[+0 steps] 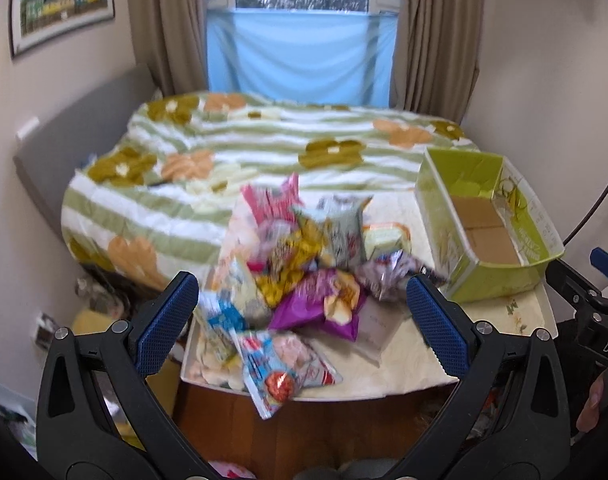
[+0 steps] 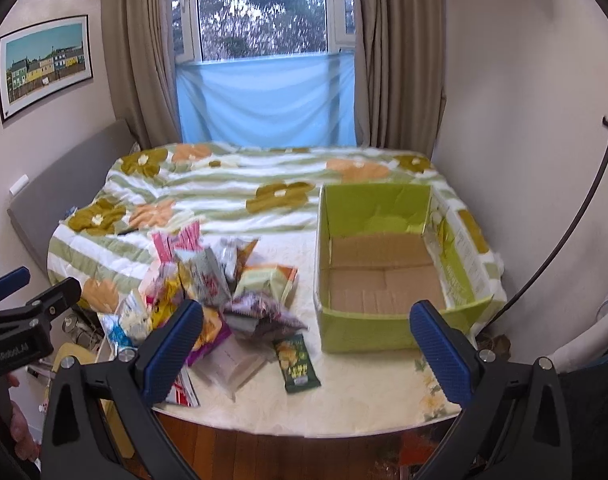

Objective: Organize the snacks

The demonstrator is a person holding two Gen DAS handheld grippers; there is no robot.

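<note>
Nearest our lenses, our left gripper (image 1: 302, 312) and our right gripper (image 2: 306, 340) both hang above the near edge of the table (image 2: 344, 412), each with its blue-padded fingers spread wide and holding nothing. Beyond the table we see the bed (image 1: 232, 152) under a green-striped flowered quilt, and behind it brown curtains (image 2: 400, 60) frame a window (image 2: 260, 8) whose lower part is covered by a blue sheet (image 2: 268, 100). On the table's right side sits our green cardboard box (image 2: 364, 332), open at the top, its brown floor bare. Left of it, apart from the box, lies the pile of snack packets (image 1: 304, 256), heaped over one another; a purple bag (image 1: 316, 308) sits between our left fingers in that view. A small dark green packet (image 2: 296, 364) lies alone near the pile, between it and the box. The pictures are blurred, so we cannot read the labels.
</note>
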